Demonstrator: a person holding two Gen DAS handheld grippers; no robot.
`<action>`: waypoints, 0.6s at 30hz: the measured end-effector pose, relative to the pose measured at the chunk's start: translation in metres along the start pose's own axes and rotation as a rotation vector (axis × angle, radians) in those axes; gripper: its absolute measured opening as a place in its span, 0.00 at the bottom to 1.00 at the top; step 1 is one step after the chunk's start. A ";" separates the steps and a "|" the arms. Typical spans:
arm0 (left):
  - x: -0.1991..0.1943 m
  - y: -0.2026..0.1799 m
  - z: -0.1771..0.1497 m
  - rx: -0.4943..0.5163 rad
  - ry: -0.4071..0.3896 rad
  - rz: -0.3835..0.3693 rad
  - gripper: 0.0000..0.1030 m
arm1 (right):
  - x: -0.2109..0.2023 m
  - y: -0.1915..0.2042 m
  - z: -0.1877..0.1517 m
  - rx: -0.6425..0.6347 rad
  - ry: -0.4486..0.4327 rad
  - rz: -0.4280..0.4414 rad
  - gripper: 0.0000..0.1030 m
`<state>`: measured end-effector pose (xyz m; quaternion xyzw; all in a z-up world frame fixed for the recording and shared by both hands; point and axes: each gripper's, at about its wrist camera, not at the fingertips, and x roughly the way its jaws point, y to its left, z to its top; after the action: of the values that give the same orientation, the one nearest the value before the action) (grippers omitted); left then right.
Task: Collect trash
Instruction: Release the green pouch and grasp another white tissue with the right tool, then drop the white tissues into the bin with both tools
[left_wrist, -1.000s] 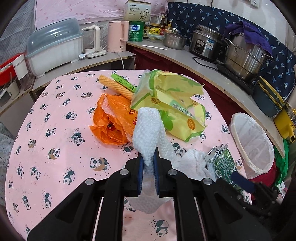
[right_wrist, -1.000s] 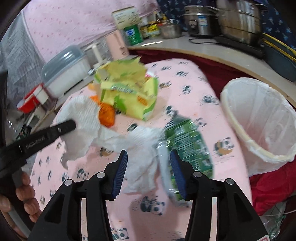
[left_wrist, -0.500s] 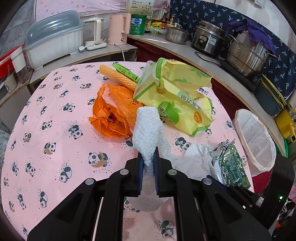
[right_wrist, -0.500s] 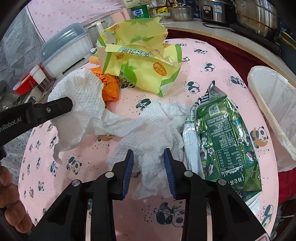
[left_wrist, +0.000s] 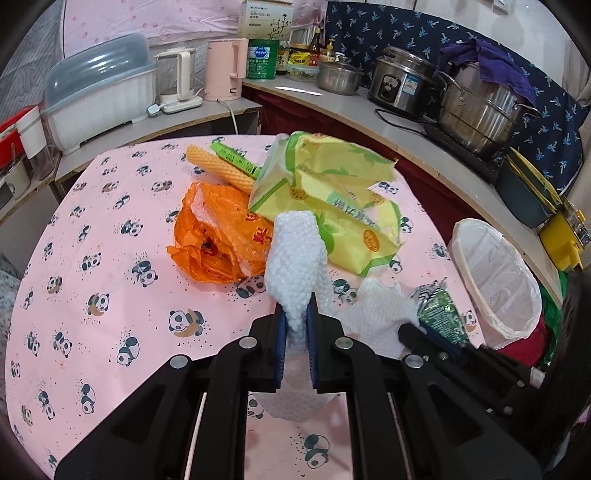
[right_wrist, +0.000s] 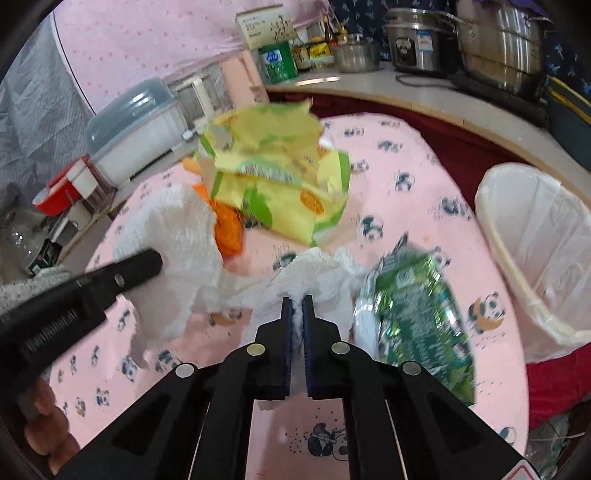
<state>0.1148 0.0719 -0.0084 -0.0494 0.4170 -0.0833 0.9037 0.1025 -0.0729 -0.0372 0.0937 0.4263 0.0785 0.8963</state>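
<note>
My left gripper (left_wrist: 295, 308) is shut on a white paper towel (left_wrist: 295, 258) and holds it above the pink panda tablecloth (left_wrist: 92, 258). My right gripper (right_wrist: 297, 301) is shut on a second crumpled white paper towel (right_wrist: 317, 273), which lies beside a green foil wrapper (right_wrist: 417, 314). A yellow-green snack bag (left_wrist: 332, 199), an orange plastic bag (left_wrist: 218, 236) and a yellow corrugated tube (left_wrist: 214, 166) lie further back. The white-lined trash bin (right_wrist: 535, 251) stands past the table's right edge; it also shows in the left wrist view (left_wrist: 495, 288).
A counter runs behind the table with a rice cooker (left_wrist: 402, 85), a steel pot (left_wrist: 480, 107), a pink kettle (left_wrist: 225, 70) and a white lidded container (left_wrist: 99, 99). The left gripper also shows in the right wrist view (right_wrist: 92, 291).
My right gripper has closed from open onto the second paper towel. My left gripper still holds its towel, nearly unmoved.
</note>
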 end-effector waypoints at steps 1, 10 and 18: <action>-0.003 -0.002 0.002 0.005 -0.007 -0.002 0.09 | -0.006 0.000 0.005 -0.002 -0.019 0.000 0.06; -0.031 -0.045 0.022 0.088 -0.077 -0.043 0.09 | -0.066 -0.025 0.040 0.039 -0.173 -0.017 0.06; -0.032 -0.108 0.038 0.172 -0.085 -0.139 0.09 | -0.106 -0.089 0.046 0.133 -0.251 -0.091 0.06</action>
<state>0.1109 -0.0275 0.0574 -0.0041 0.3650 -0.1789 0.9136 0.0779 -0.1868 0.0496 0.1427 0.3190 -0.0030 0.9369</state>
